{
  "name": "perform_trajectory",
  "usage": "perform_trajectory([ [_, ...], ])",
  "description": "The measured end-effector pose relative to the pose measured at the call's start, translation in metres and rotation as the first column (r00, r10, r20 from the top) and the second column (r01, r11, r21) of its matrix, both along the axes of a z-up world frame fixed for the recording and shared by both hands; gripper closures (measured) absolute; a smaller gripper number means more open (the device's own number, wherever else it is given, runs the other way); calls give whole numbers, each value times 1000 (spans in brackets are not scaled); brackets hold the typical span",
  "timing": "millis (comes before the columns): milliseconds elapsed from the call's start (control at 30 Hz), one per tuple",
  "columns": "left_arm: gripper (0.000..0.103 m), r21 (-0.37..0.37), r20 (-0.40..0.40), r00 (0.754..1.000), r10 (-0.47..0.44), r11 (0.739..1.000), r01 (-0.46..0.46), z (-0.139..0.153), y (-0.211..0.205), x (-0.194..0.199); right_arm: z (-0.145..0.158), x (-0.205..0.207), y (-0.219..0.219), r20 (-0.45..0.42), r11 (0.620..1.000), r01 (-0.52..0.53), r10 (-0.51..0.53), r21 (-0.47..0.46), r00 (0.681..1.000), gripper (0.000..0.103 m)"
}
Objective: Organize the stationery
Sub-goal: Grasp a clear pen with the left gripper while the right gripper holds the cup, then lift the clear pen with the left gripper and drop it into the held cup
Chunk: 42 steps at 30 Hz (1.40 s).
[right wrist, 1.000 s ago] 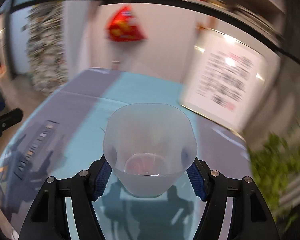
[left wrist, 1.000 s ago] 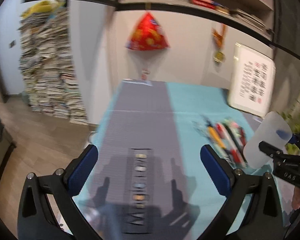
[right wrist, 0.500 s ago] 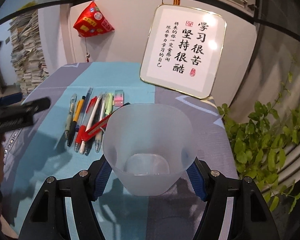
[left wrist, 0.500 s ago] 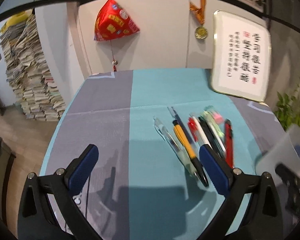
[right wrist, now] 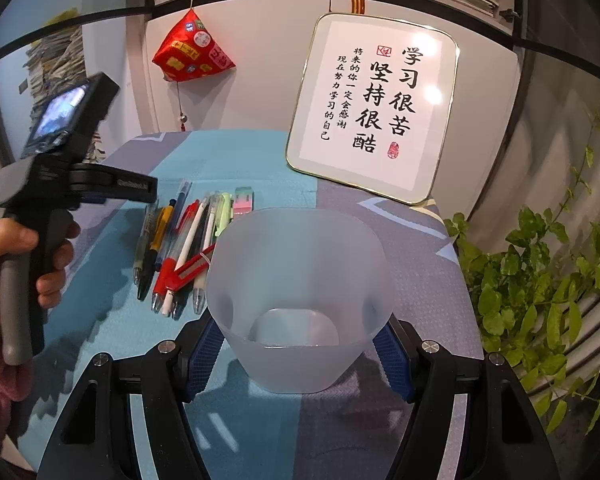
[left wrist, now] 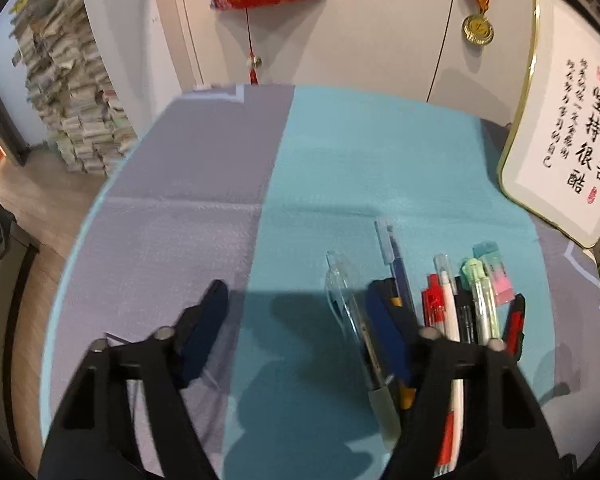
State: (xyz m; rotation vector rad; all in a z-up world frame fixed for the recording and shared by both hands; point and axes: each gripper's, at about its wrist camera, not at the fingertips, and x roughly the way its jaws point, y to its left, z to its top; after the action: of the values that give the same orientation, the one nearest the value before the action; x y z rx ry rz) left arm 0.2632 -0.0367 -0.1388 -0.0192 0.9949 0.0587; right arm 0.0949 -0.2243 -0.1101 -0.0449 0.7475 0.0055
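Teal and grey cloth covers the tabletop (right wrist: 260,152), with a framed calligraphy sign (right wrist: 374,108) leaning at 1 o'clock. Pens (right wrist: 180,248) lie in a row at 10 o'clock of the frosted cup (right wrist: 300,280), which the right hand-held gripper (right wrist: 300,356) pinches. Spread wide, the left hand-held gripper (left wrist: 300,320) hovers over the pens' left edge.

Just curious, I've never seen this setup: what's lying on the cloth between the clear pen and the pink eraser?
In the left wrist view, the other pens lie side by side between the clear pen and the pink eraser.
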Motion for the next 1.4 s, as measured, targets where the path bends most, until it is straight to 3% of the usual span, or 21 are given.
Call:
perform_trajectory([
  [67, 65, -54, -54, 998, -9, 999, 7, -9, 3, 4, 1, 1, -1, -2, 1000, 3, -3, 8, 1000, 32],
  [133, 84, -13, -22, 1000, -12, 1000, 11, -7, 2, 1, 1, 1, -2, -3, 1000, 4, -4, 16, 1000, 32],
  [300, 87, -110, -26, 998, -48, 993, 45, 1, 8, -6, 1, 1, -5, 4, 999, -2, 1, 37, 1000, 32],
  [567, 88, -127, 120, 984, -132, 981, 147, 56, 8, -56, -1, 1, -12, 41, 995, -54, 51, 87, 998, 32],
  [867, 90, -97, 261, 939, -222, 962, 254, 106, -4, -100, -6, 8, -18, 85, 989, -94, 85, 111, 993, 32],
  [1000, 90, -96, 311, 916, -253, 951, 295, 125, -10, -114, -22, 6, -4, 83, 992, -122, 120, 18, 989, 33],
  [1200, 91, -101, 356, 889, -288, 934, 343, 145, -20, -125, -21, 8, -7, 87, 988, -148, 143, 54, 986, 33],
  [1400, 91, -88, 410, 843, -347, 906, 415, 166, -38, -138, -22, 6, -8, 90, 987, -146, 141, 60, 986, 33],
])
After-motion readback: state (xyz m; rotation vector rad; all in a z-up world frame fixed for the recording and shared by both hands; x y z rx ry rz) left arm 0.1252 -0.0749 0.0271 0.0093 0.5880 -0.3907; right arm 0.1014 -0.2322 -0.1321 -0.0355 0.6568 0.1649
